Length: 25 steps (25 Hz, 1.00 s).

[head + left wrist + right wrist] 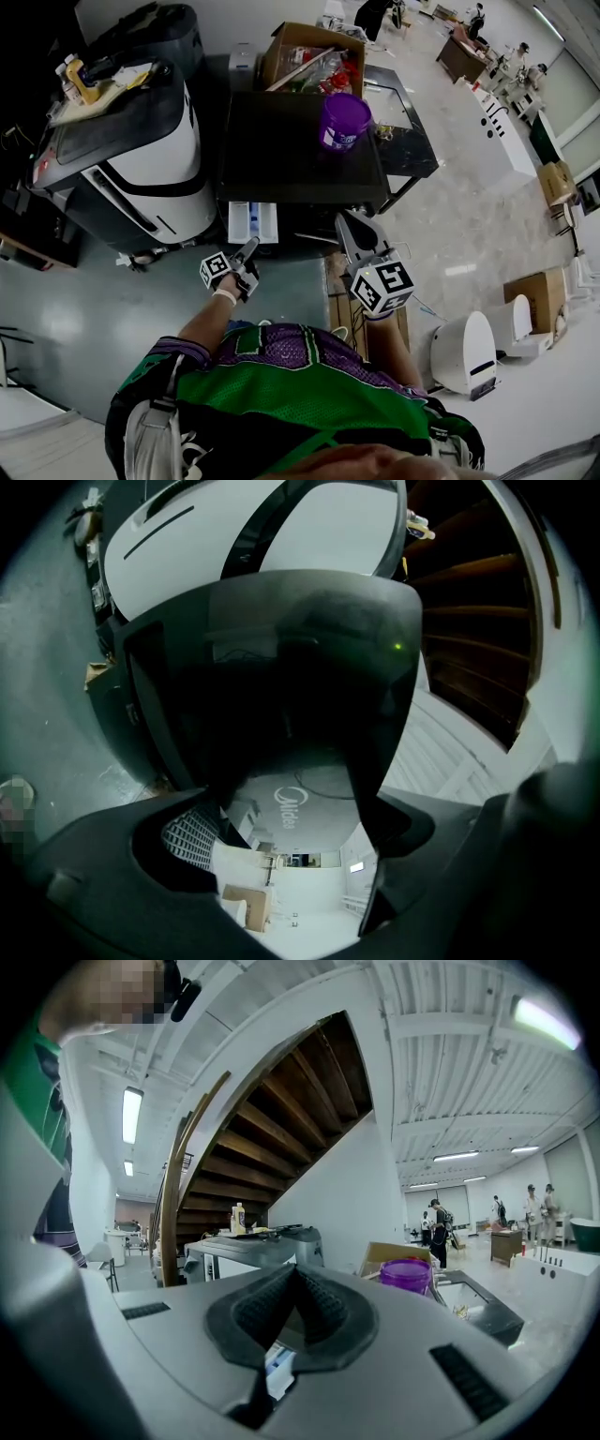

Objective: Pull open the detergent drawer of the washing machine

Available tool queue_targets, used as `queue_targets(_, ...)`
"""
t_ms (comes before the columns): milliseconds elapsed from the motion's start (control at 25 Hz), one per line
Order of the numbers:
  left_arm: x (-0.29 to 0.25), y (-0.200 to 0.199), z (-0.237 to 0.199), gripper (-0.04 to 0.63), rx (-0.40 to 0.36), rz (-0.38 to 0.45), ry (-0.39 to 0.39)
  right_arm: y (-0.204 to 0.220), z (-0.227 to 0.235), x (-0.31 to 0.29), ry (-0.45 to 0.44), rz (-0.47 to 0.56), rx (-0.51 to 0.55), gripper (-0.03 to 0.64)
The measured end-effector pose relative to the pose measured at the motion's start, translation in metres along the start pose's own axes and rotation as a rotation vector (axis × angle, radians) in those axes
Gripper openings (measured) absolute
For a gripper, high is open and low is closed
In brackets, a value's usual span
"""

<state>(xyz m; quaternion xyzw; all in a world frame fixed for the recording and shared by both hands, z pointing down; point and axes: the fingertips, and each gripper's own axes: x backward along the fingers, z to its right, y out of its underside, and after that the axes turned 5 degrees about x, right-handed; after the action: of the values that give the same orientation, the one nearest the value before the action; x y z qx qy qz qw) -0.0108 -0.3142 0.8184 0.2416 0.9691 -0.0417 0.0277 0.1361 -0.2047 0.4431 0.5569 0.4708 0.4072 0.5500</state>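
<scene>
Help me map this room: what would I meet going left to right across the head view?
White-and-black appliance → pulled-out detergent drawer → purple tub → white domed unit on the floor → floor-level cardboard box.

Head view: dim at left, brighter across the pale floor (pixel 469 216) at right. Left gripper view: underexposed, near surfaces almost black. Right gripper view: bright, lit by ceiling strip lights (pixel 131 1115), glare top right. All views: fisheye curvature, dark corners.
</scene>
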Motion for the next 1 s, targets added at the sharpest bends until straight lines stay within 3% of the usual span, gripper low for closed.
queue_targets(1000, 0.011, 0.001, 0.000, 0.442, 0.012, 0.010, -0.008, 0.006, -0.015, -0.009, -0.059, -0.026, 0.010, 0.000)
